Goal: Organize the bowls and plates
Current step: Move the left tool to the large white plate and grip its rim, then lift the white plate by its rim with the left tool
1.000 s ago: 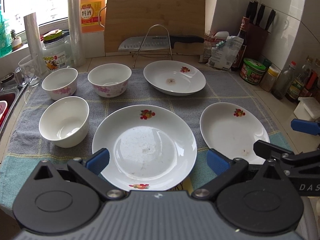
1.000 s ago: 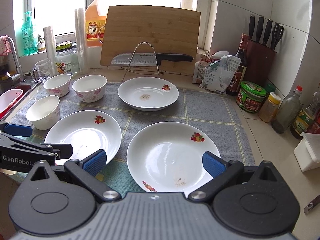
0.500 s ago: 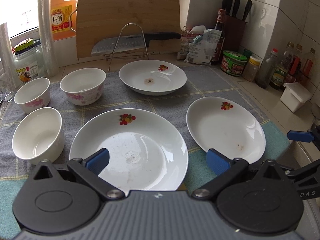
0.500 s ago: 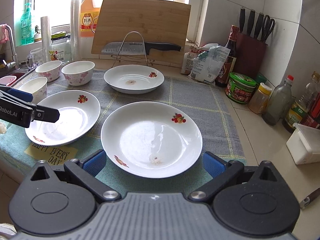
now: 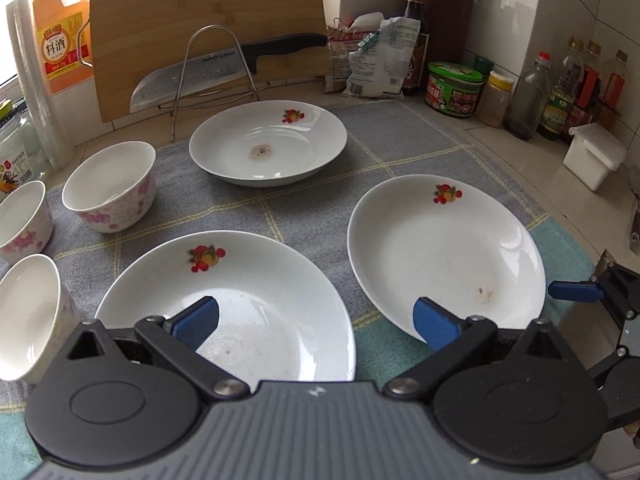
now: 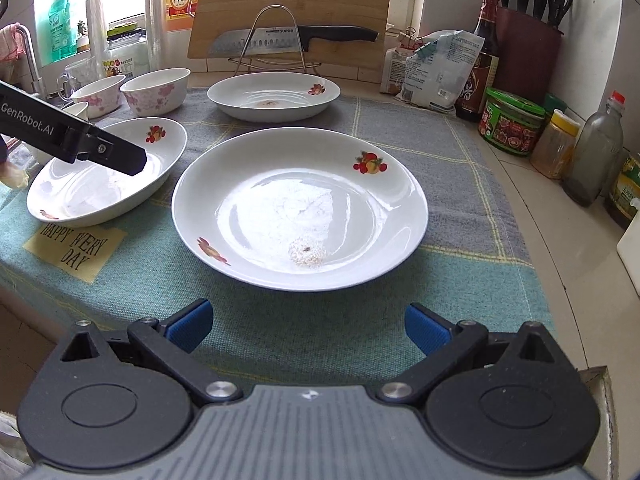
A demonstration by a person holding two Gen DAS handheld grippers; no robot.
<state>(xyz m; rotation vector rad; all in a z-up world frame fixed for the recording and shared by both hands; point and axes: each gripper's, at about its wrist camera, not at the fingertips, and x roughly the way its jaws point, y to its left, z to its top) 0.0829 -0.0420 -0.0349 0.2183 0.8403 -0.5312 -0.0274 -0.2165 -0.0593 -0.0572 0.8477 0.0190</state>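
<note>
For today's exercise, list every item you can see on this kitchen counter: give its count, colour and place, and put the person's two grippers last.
plates: 3, white with fruit prints, on the towel, two near and one far.
bowls: 3, white, two with pink flowers, left on the towel.
towel: 1, grey and teal, under the dishes.
cutting board: 1, wood, leaning at the back.
knife: 1, black handle, on the wire rack.
knife block: 1, dark red, back right.
green-lid jar: 1, right of the towel.
left gripper: open, over the near left plate.
right gripper: open, before the near right plate.
</note>
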